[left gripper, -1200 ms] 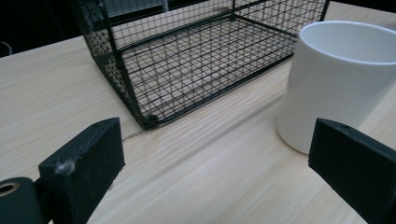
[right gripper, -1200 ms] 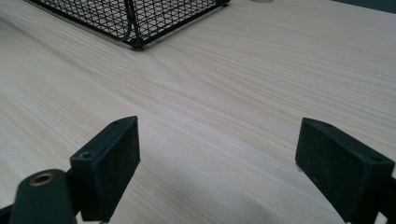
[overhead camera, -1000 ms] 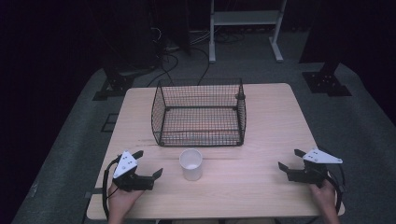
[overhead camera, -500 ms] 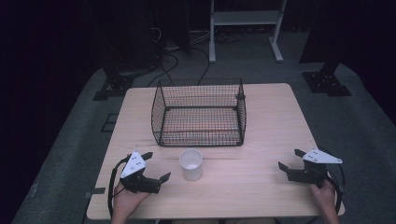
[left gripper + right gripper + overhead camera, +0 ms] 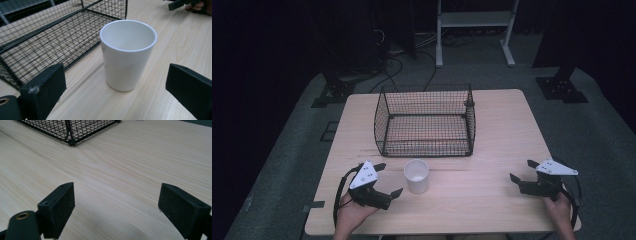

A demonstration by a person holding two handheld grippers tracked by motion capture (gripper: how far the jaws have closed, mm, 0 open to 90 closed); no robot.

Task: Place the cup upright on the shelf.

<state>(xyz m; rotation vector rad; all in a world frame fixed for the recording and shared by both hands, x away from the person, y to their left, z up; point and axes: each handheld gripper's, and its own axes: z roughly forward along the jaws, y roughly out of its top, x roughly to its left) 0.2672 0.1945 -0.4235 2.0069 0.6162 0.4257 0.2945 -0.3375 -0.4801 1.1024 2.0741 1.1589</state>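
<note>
A white empty cup (image 5: 416, 176) stands upright on the wooden table (image 5: 492, 200), just in front of a black wire basket (image 5: 424, 122). My left gripper (image 5: 388, 179) is open and lies just left of the cup, pointing at it without touching. In the left gripper view the cup (image 5: 127, 55) stands a little beyond and between the two black fingers (image 5: 47, 82), with the basket (image 5: 50, 37) behind it. My right gripper (image 5: 522, 170) rests open near the table's front right corner, and its pads (image 5: 60, 202) frame bare wood.
The basket is empty and sits mid-table; its near corner (image 5: 71, 132) is at the top of the right gripper view. A white shelf frame (image 5: 474, 30) and cables lie on the dark floor beyond the table. Bare wood runs between cup and right gripper.
My left gripper has slid right along the front edge and turned toward the cup. The right gripper, cup and basket have stayed put.
</note>
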